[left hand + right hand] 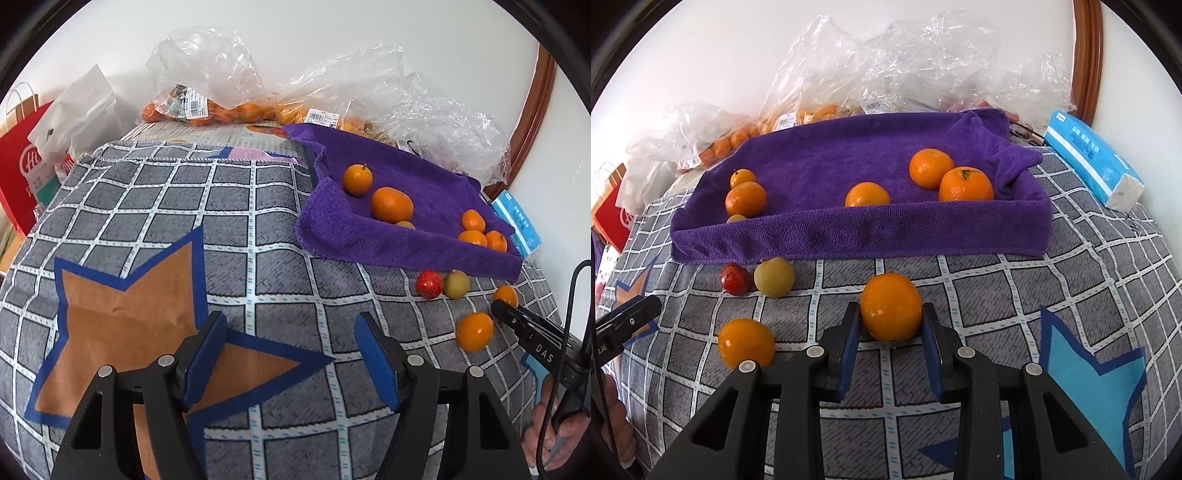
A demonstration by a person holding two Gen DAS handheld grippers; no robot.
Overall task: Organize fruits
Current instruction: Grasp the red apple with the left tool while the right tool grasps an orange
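right tongs (891, 325): blue pads either side of an orange (891, 311), both pads against its flanks — clamped on it; orange sits low on the checked cloth (979, 291), just in front of the purple towel's near edge
left tongs (291, 350): fingers spread wide apart, nothing between them; held over the brown star patch (122, 325) on the checked cloth, well apart from the fruit
purple towel (849, 232): draped over a shallow tray shape, walls raised; near wall faces the right wrist camera
fruit on towel: two oranges touching at right — one with green stem (966, 184), one behind it (931, 168); one orange mid (867, 194); at left a small one (742, 178) behind a larger one (745, 198); a pale yellowish fruit (736, 218) mostly hidden by the near wall
loose fruit on cloth: red fruit (735, 279) and yellow-green fruit (774, 277) side by side, just below the towel edge; another orange (746, 343) nearer the camera, left of the right tongs
background: clear plastic bags (886, 66) holding small oranges, against the white wall; blue tissue pack (1093, 162) right of towel; red paper bag (22, 177) at far left
surface: cannot tell if counter or bed under the cloth
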